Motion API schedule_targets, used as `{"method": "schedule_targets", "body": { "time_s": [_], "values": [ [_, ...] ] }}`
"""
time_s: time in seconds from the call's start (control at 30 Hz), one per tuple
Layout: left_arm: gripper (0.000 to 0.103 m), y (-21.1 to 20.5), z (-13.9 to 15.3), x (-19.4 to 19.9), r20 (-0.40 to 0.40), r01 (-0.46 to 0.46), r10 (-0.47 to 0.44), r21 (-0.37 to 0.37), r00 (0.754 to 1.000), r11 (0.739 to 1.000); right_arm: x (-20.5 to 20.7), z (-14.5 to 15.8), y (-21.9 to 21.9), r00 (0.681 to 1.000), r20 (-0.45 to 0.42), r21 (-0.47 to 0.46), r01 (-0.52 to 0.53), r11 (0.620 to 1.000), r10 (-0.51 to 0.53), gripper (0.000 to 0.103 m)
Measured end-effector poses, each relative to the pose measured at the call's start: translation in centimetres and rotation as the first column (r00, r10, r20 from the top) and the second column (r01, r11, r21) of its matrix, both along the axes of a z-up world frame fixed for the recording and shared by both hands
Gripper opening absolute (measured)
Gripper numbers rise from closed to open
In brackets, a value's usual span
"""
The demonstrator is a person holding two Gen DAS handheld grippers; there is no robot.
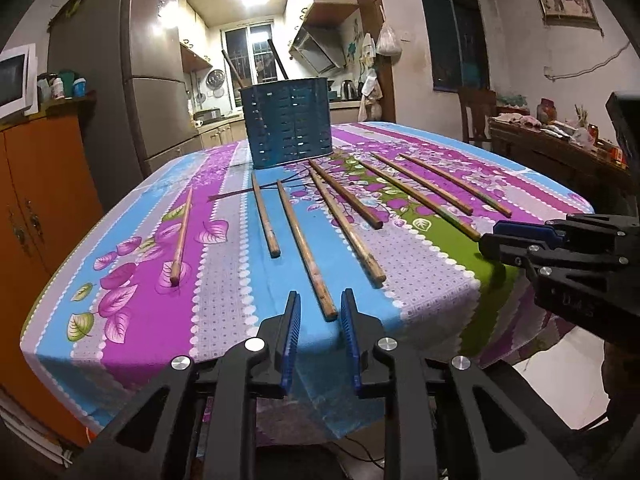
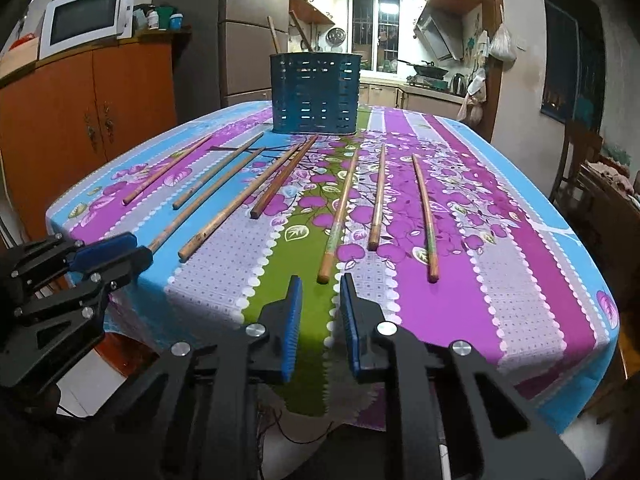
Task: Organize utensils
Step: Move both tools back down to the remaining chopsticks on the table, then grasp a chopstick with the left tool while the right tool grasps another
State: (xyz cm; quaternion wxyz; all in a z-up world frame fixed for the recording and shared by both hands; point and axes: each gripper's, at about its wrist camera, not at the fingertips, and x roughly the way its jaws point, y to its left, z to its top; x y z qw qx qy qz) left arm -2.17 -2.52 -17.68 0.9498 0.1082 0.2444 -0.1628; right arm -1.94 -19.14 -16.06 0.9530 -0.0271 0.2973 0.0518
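Note:
Several wooden chopsticks lie spread on the flowered tablecloth (image 1: 224, 304), pointing toward a blue perforated utensil holder (image 1: 287, 122) at the far side, which holds two chopsticks. The holder also shows in the right wrist view (image 2: 315, 94). My left gripper (image 1: 320, 300) is open, its tips either side of the near end of one chopstick (image 1: 304, 246). My right gripper (image 2: 320, 284) is open just short of the near end of a green-tinted chopstick (image 2: 339, 216). Each gripper shows at the edge of the other's view, the right gripper (image 1: 520, 246) and the left gripper (image 2: 116, 254).
An orange cabinet (image 2: 80, 112) with a microwave (image 2: 84, 18) stands left of the table. A fridge (image 1: 156, 80) is behind. A wooden chair (image 1: 476, 114) and a cluttered side table (image 1: 560, 140) stand to the right. The table's near edge lies just under both grippers.

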Motion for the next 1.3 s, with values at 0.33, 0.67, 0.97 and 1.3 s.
{"method": "schedule_targets", "body": {
  "time_s": [0.33,0.67,0.97,1.3],
  "values": [
    [0.014,-0.6,-0.2,-0.3,0.030,-0.008,0.008,0.004,1.000,1.000,1.3,-0.1,0.0,1.000,0.021,0.011,0.010,1.000,-0.010,0.015],
    [0.011,-0.5,-0.6,-0.3,0.049,-0.021,0.022,-0.025,0.999,0.999,1.5,-0.4,0.2,0.999,0.028,0.033,0.024,0.999,-0.025,0.008],
    [0.008,0.3,0.0,-0.1,0.047,-0.039,0.042,-0.054,0.998,0.998,1.4,-0.1,0.1,0.999,0.027,0.063,0.034,0.997,-0.036,0.005],
    [0.008,1.0,3.7,-1.0,0.142,-0.035,0.047,-0.083,0.989,0.996,0.5,3.1,-0.6,0.994,0.098,0.064,0.037,0.997,-0.044,0.005]
  ]
}}
